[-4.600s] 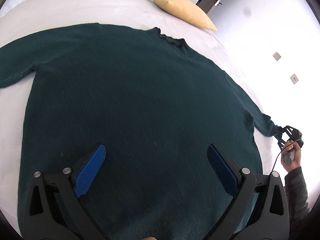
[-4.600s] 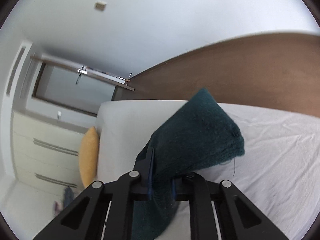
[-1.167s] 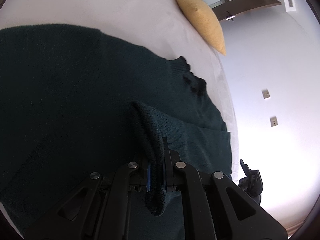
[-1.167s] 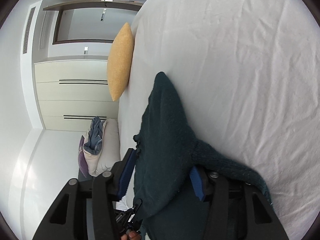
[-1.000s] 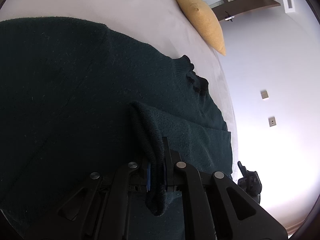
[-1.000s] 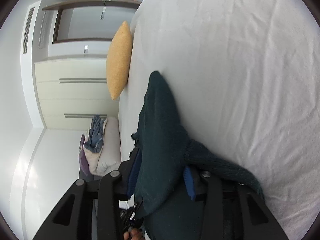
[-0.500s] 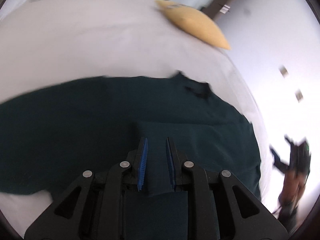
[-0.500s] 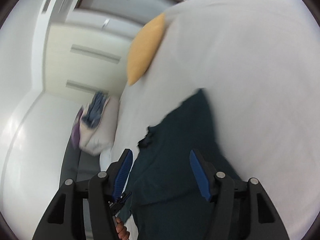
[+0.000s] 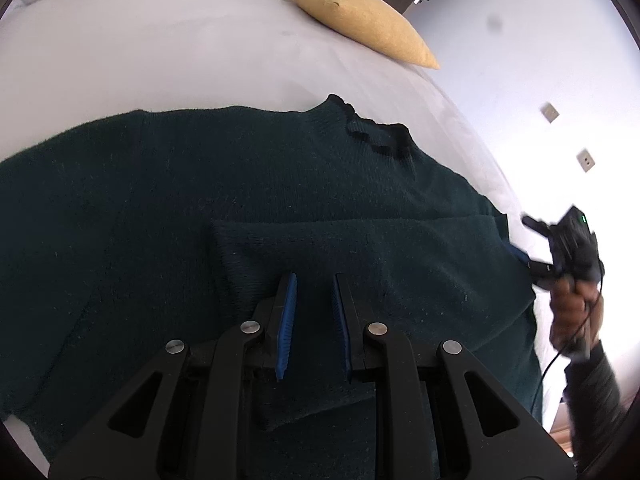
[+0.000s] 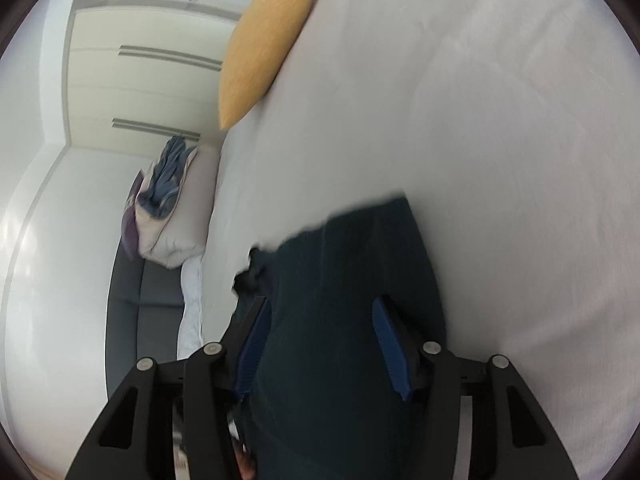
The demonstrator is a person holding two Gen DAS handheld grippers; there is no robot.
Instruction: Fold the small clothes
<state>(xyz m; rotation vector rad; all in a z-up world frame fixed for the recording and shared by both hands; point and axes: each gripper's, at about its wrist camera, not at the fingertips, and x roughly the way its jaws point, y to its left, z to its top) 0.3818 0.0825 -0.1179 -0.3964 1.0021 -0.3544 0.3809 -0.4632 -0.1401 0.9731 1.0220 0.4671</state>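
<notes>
A dark green knit sweater (image 9: 248,184) lies flat on the white bed (image 9: 160,48), collar (image 9: 376,136) toward the far side. Its right sleeve (image 9: 360,248) is folded across the body. My left gripper (image 9: 314,280) hovers just over the folded sleeve, blue pads slightly apart, holding nothing. My right gripper (image 10: 320,304) is open above the sweater's right edge (image 10: 352,280); it also shows in the left wrist view (image 9: 560,244), at the sweater's right side.
A yellow cushion (image 9: 360,36) lies at the far side of the bed, also in the right wrist view (image 10: 264,40). A grey sofa (image 10: 140,284) with a pile of bedding and clothes (image 10: 168,200) stands beside the bed. White wardrobes line the wall.
Both grippers let go of the sleeve, which now lies folded across the sweater's body. Both have drawn back a little from the cloth.
</notes>
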